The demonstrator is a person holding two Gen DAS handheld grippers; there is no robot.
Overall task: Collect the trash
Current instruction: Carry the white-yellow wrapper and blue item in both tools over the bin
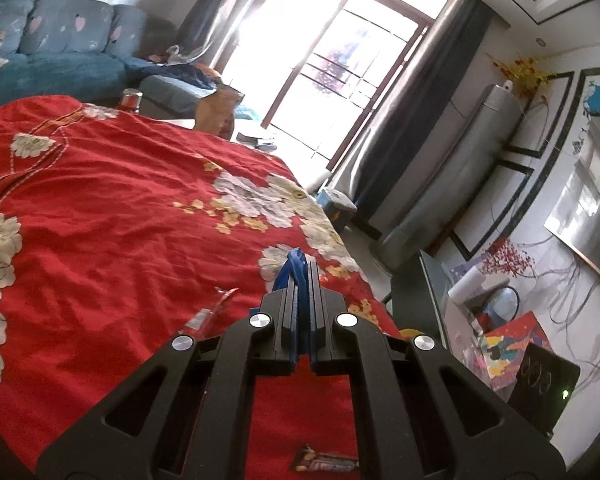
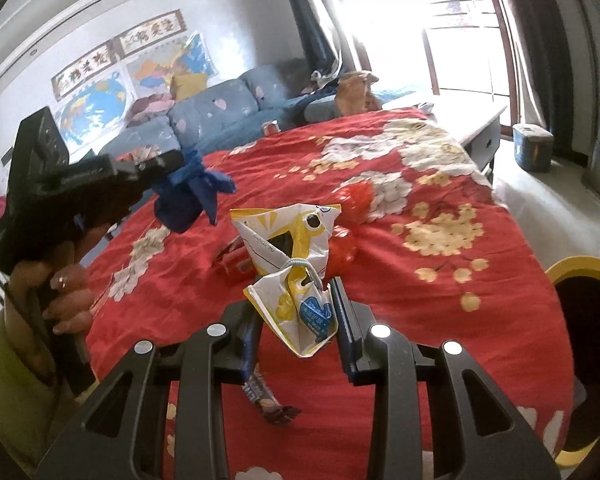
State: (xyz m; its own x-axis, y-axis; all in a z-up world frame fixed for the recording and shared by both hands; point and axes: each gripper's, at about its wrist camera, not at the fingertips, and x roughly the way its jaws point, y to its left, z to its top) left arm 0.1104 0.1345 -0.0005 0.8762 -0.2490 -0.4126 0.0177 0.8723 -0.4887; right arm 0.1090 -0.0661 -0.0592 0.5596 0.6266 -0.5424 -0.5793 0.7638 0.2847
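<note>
Left wrist view: the left gripper (image 1: 302,276) is clamped tight on a blue plastic bag (image 1: 294,264), a bit of it poking out past the fingertips. Below and to the left of it sits a clear wrapper with red print (image 1: 214,312) on the red floral cloth (image 1: 120,200), and a dark snack wrapper (image 1: 324,462) lies right under the gripper body.

Right wrist view: the right gripper (image 2: 296,312) is partly open but pinching a crumpled yellow-and-white bag (image 2: 296,264) between its pads. Up and left, a hand (image 2: 64,296) holds the other gripper with the blue bag dangling. Off to the right, a yellow-rimmed bin (image 2: 576,270).
</note>
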